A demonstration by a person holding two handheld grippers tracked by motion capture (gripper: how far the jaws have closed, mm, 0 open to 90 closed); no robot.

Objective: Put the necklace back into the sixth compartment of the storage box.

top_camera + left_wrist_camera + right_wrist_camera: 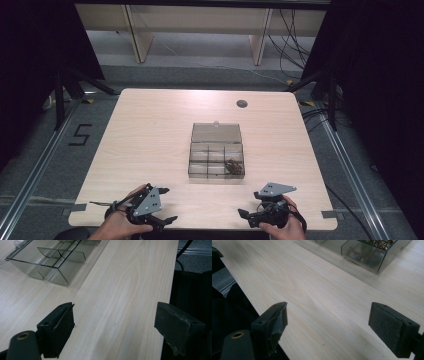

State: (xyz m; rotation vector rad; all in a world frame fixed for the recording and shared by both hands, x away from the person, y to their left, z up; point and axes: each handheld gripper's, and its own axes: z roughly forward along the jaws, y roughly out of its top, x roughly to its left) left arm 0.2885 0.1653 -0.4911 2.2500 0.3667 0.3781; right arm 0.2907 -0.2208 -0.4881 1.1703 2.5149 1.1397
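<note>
Pale wood surface point(150, 145) is carrying one clear compartment box point(216, 156), lid open, sitting mid-surface. Small brownish clutter point(233, 166) is lying in its near-right compartment.

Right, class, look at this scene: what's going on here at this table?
A person sits at a wooden table with a gripper in each hand. The left gripper and right gripper rest near the front edge, both open and holding nothing. In the middle stands a clear plastic box with its lid open; one compartment holds small items. Nothing has been picked up.
</note>
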